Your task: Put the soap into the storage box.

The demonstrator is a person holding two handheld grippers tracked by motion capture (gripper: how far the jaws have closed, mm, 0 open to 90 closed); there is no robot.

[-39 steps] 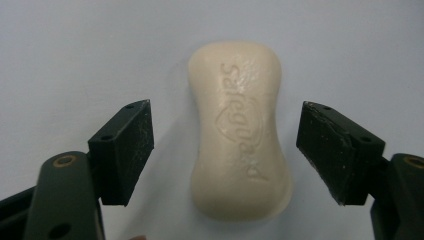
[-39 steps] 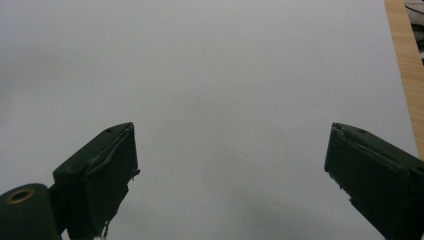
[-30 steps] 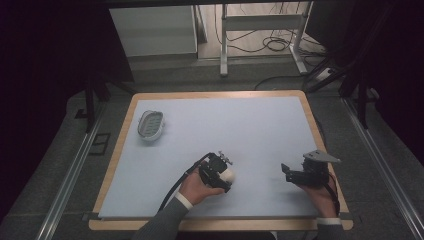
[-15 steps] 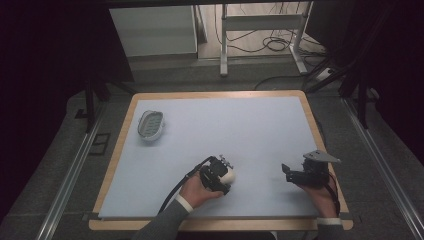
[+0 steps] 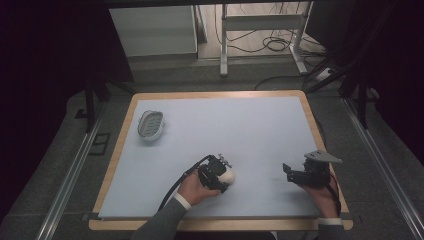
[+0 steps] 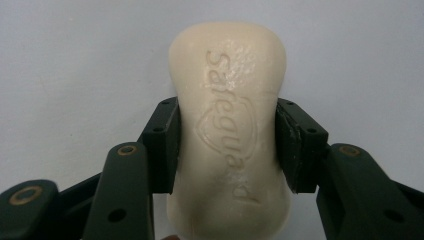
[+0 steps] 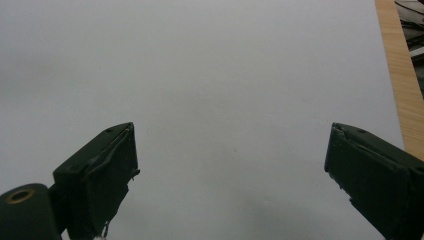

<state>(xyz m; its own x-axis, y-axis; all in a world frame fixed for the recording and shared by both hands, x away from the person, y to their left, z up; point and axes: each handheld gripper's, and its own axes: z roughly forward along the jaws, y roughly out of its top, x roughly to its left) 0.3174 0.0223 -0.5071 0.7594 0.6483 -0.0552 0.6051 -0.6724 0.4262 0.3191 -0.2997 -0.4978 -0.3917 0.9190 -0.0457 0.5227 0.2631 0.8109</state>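
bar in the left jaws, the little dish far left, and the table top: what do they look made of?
Bar: soap, cream and waxy matte, with a brand name pressed into its face.
Dish: probably moulded plastic, pale grey oval with a slotted or ribbed floor; too small to be sure.
Table top: smooth matte pale blue-grey sheet, likely laminate or a mat, edged with a light wood-look border.

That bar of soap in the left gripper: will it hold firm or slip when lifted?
The soap looks stiff and solid, so it probably won't bend. Its smooth, rounded, slightly glossy sides may slide between the pads of the left gripper. The jaws sit at its narrowed waist, which likely helps.
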